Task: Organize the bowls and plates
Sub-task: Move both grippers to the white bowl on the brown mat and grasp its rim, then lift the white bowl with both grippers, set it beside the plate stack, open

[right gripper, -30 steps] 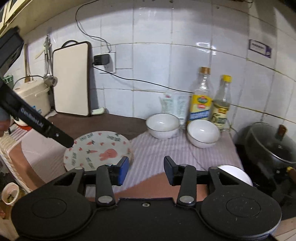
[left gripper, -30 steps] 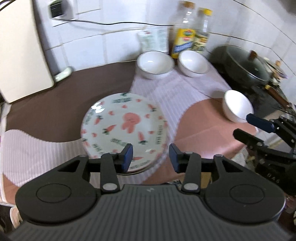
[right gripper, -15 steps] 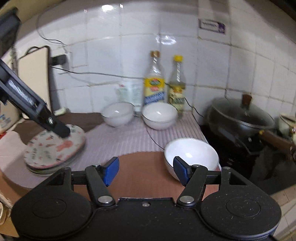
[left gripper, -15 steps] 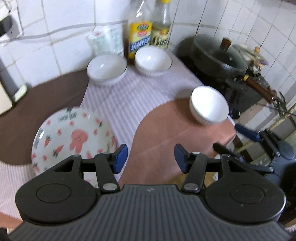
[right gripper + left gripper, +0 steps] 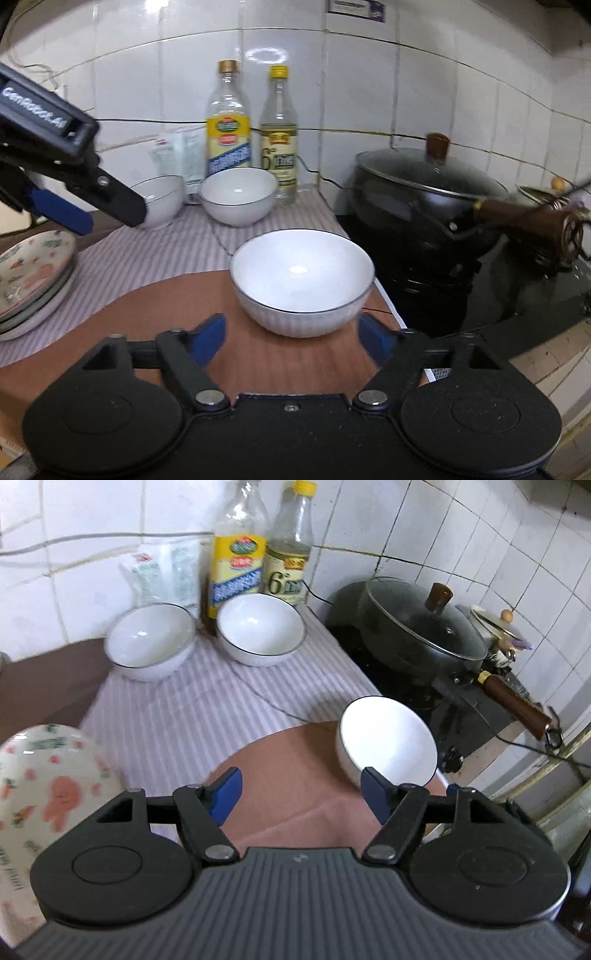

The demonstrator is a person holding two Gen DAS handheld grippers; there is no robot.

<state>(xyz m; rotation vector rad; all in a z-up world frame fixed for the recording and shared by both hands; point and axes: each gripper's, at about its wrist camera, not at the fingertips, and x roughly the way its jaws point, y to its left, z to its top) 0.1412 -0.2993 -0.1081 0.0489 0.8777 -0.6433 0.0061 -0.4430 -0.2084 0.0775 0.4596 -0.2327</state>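
Note:
A white bowl [image 5: 301, 280] with a dark rim stands on the brown mat near the counter's right edge, just ahead of my right gripper [image 5: 291, 334], whose jaws are opening with nothing between them. In the left wrist view the same bowl [image 5: 386, 738] lies ahead and right of my left gripper [image 5: 301, 797], whose jaws are also opening and empty. Two more white bowls [image 5: 151, 640] [image 5: 260, 627] stand at the back on the striped cloth. A stack of carrot-patterned plates [image 5: 33, 273] sits at the left. The left gripper [image 5: 86, 206] hangs above those plates in the right wrist view.
Two oil bottles [image 5: 229, 122] [image 5: 279, 133] and a bag [image 5: 162, 572] stand against the tiled wall. A black lidded pan [image 5: 428, 195] with a brown handle [image 5: 524, 218] sits on the stove at the right. The counter's edge drops off right of the near bowl.
Both grippers swung right and down toward the lone bowl, away from the plates. Their jaws spread wider. The bowl now lies close in front of the right gripper.

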